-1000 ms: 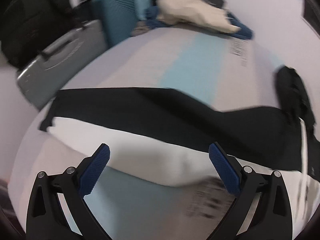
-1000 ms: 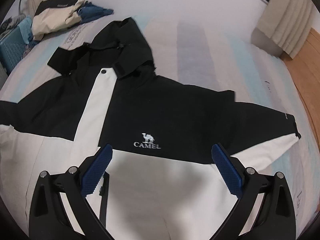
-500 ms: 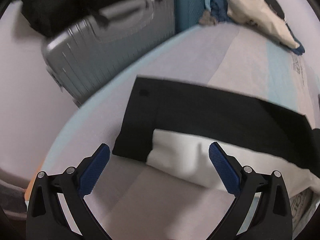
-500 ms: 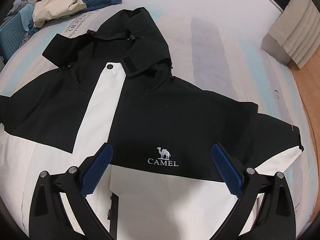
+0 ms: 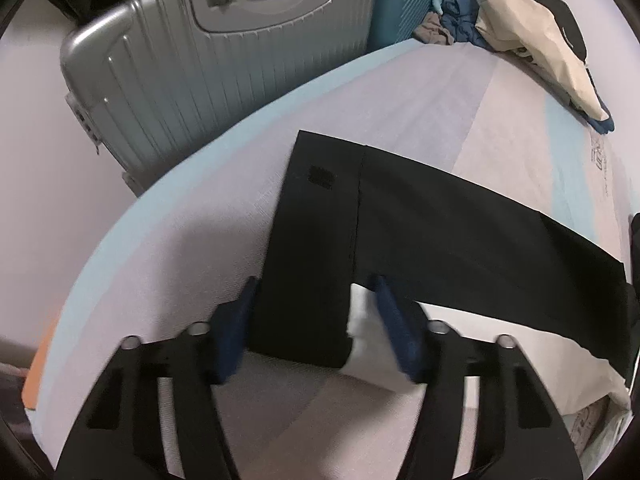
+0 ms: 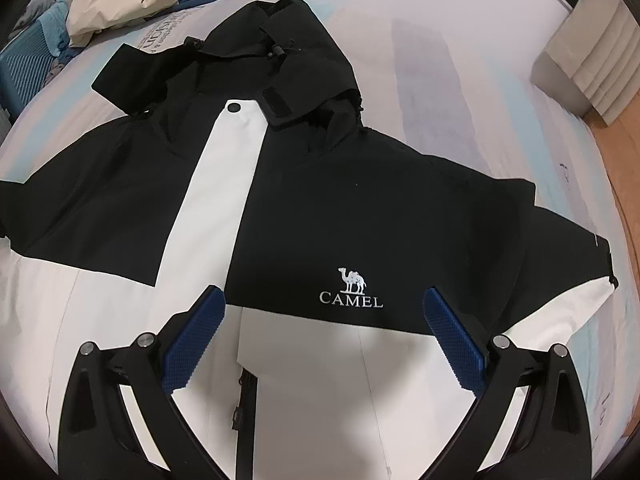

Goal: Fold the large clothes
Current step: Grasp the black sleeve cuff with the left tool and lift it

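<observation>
Swinging along the sleeve (image 5: 460, 216) within the last second, the left claw (image 5: 312, 320) came to its black cuff (image 5: 312, 248), and its blue pads (image 5: 394, 328) had just been closing with the cuff's near edge between them; motion blur hid whether they already pressed the cloth. That sleeve lay flat across the bed (image 5: 192, 232), black on top with a white underside showing at the right pad. Beyond the mattress edge stood a grey suitcase (image 5: 224, 52) and a teal one beside it, with a heap of folded clothes (image 5: 532, 40) at the far corner. On the right wrist view, the right claw (image 6: 324, 340) had edged closer to the jacket (image 6: 360, 208) and hung with jaws wide apart over the chest, gripping nothing. Spread face up on the bed, the black-and-white jacket showed its camel logo (image 6: 351, 288), with the hood (image 6: 288, 44) pointing away.
</observation>
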`<action>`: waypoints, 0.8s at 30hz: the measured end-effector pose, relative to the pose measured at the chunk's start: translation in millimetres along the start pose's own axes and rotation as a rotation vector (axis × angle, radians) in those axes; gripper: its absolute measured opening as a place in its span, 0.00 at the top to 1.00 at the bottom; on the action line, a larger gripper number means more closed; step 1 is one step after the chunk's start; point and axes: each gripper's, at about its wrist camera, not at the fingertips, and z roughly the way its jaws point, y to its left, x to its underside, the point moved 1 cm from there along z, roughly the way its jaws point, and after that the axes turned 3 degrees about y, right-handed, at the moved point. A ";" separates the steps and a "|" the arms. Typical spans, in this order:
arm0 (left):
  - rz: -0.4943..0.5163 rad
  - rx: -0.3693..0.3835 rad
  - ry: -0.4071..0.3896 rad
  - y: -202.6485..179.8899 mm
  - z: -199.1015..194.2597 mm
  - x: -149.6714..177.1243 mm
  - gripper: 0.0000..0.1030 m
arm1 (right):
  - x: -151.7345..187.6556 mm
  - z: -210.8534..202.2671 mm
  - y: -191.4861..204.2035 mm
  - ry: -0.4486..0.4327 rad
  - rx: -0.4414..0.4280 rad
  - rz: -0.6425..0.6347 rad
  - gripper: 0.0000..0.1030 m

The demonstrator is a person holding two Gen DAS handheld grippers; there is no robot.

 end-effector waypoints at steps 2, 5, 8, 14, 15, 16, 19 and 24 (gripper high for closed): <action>-0.002 -0.021 -0.004 2.8 -4.9 1.8 0.66 | -0.3 -0.1 -0.5 0.005 0.002 0.001 0.07; -0.003 -0.031 -0.013 5.1 -13.9 3.1 0.75 | -1.5 -0.3 -3.3 0.012 0.013 0.000 0.07; 0.043 -0.044 -0.019 -1.7 -22.3 6.3 0.80 | -2.5 -4.3 -5.2 0.011 0.020 -0.003 0.07; 0.053 -0.009 -0.082 -20.0 -54.5 6.1 0.87 | 2.9 -17.2 -14.0 0.013 0.030 0.012 0.07; 0.060 -0.004 -0.091 -24.2 -60.4 6.8 0.88 | 3.6 -20.3 -15.5 0.014 0.036 0.015 0.07; 0.075 0.006 -0.104 -33.8 -68.8 7.3 0.88 | 4.0 -22.8 -17.0 0.014 0.040 0.020 0.07; 0.101 0.032 -0.130 -61.1 -86.7 10.3 0.90 | 5.3 -33.0 -21.8 0.010 0.056 0.030 0.07; 0.165 0.056 -0.181 -121.2 -109.8 24.0 0.94 | 11.3 -44.7 -32.2 0.000 0.053 0.059 0.07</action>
